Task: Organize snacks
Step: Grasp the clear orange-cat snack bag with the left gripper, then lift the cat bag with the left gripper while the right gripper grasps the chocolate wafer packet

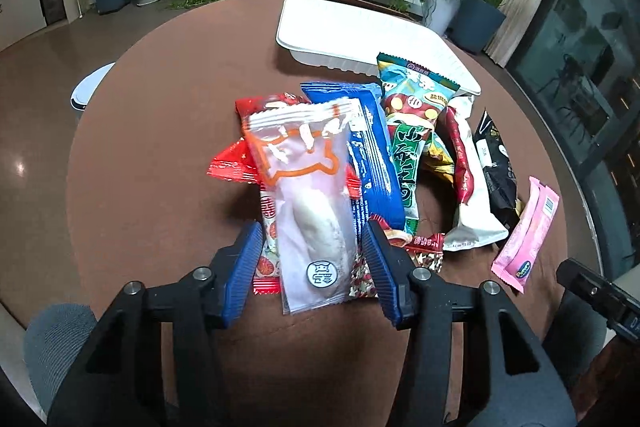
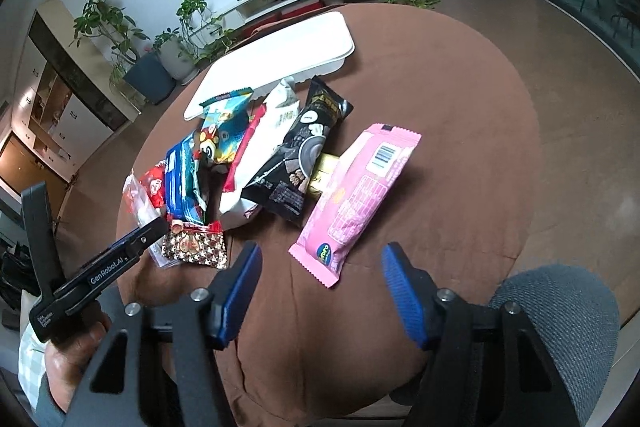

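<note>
Your left hand-held gripper (image 1: pixel 312 259) straddles the translucent white plastic packet with the orange outline print (image 1: pixel 308 195), low in the centre of the left wrist view. The blue ribbed pads (image 1: pixel 374 263) sit right at its edges, but I cannot tell whether they are pressing yet. No firm pinch shows.

To do this step well, I judge you should close on the lower half, where the pale soft filling gives the pads something to bite. The film is slick and crinkly, so a grip on the flat sealed margin alone may slide. Lift straight up, because the packet lies on top of the red glossy wrappers (image 1: pixel 228 167) and beside the long blue foil packet (image 1: pixel 372 155), and a drag would likely pull them along.

Your right hand-held gripper (image 2: pixel 320 291) is spread and empty, with the flat pink foil bar with a barcode (image 2: pixel 356 199) just ahead of it, in the centre of the right wrist view. Its crimped ends are thin; the middle is fuller.

The shallow white ribbed plastic tray (image 1: pixel 360 31) waits at the upper centre, on the round brown cloth-covered bench (image 1: pixel 160 147).
</note>
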Tool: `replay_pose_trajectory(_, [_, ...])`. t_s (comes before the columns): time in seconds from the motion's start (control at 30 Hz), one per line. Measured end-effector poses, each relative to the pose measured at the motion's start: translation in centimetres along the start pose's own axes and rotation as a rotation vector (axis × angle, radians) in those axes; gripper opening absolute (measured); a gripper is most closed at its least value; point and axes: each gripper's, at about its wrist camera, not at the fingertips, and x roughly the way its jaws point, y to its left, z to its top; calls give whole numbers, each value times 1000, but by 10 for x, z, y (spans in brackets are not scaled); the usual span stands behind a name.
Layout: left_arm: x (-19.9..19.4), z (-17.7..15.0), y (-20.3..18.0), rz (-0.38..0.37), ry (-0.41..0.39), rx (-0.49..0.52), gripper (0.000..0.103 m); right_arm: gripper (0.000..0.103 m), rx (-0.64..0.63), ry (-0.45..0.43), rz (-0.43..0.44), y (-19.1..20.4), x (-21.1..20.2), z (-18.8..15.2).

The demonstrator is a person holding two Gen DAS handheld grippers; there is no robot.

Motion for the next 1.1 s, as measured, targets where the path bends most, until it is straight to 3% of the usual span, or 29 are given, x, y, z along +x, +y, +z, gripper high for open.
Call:
replay_pose_trajectory(0.1, [3, 2, 1, -16, -5, -4, 48, 67, 5, 3, 3, -2, 2, -2])
replay_pose_trajectory(0.2, [-1, -1, 7, -40, -4, -12, 32, 67, -2, -1, -3, -2, 2, -2])
replay_pose_trajectory(0.47, [-5, -4, 18, -105, -2, 12, 21, 67, -32, -4, -7, 2, 7, -2])
replay_pose_trajectory(0.57, [-7, -9, 26, -129, 10, 12, 21, 67, -72, -4, 27, 12, 6, -4])
replay_pose_trajectory(0.8, [-28, -17, 50, -208, 29, -10, 21, 67, -332, 37, 187, 62, 22, -4])
replay_pose_trajectory(0.93, [-37, -24, 62, -243, 37, -35, 21, 67, -586, 70, 262, 99, 41, 1])
replay_pose_trajectory(1.03, [-39, -29, 61, -264, 50, -27, 21, 65, -727, 141, 304, 118, 62, -1])
replay_pose_trajectory(1.1, [-42, -30, 61, -274, 50, -26, 21, 60, -792, 173, 288, 126, 75, 1])
